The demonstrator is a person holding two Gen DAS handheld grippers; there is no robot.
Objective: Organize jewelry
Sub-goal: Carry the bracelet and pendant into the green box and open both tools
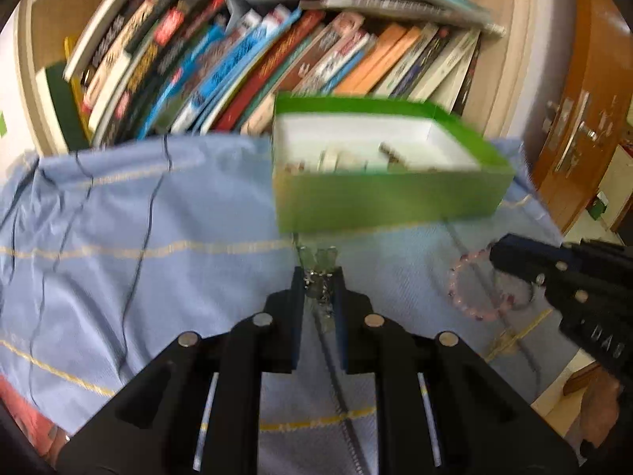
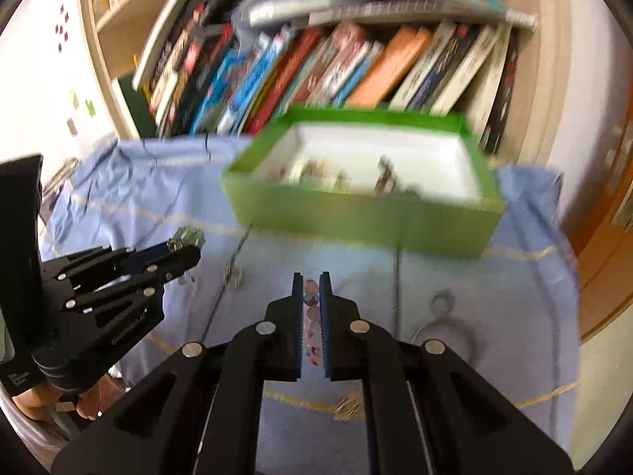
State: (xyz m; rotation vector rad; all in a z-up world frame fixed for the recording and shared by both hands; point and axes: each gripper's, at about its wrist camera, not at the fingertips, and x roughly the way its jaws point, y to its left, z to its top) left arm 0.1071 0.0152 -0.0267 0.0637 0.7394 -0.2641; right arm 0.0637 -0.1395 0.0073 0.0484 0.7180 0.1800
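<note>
A green box [image 1: 387,198] with a white inside stands on the blue cloth [image 1: 138,261] ahead and holds several small jewelry pieces. It also shows in the right wrist view [image 2: 368,217]. My left gripper [image 1: 319,273] is shut on a silver-green jewelry piece [image 1: 318,257], seen from the side in the right wrist view [image 2: 186,237]. My right gripper [image 2: 311,289] is shut on a pink bead bracelet [image 2: 311,316], which hangs from it in the left wrist view [image 1: 474,289].
A bookshelf [image 1: 277,47] full of leaning books stands right behind the box. Loose jewelry lies on the cloth: a chain piece [image 2: 233,273], a thin ring with chain [image 2: 441,301], a gold piece [image 2: 348,405]. A wooden door [image 1: 573,126] is at the right.
</note>
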